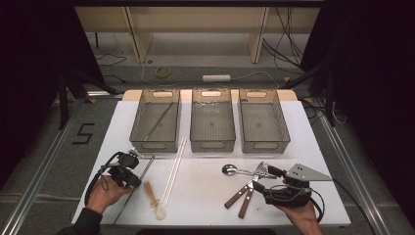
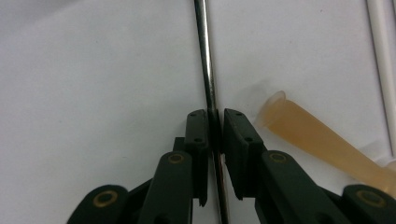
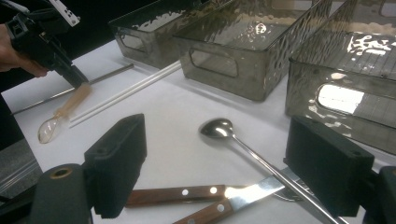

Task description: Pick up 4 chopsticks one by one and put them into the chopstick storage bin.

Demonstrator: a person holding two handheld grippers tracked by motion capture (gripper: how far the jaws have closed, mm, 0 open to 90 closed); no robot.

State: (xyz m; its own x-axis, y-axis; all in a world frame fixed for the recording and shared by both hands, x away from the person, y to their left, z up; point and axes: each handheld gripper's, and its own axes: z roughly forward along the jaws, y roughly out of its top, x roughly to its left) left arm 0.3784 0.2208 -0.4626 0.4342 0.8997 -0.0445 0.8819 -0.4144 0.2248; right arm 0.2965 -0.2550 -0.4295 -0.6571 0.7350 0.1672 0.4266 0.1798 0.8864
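Clamping a thin, shiny metal rod (image 2: 209,88), left gripper (image 2: 215,122).

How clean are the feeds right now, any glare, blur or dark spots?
High view: white table evenly lit, surroundings black. Left gripper view: metal rod fairly sharp with a bright streak; amber spoon soft. Right gripper view: glare on the bins and steel spoon; its own near jaws blurred.
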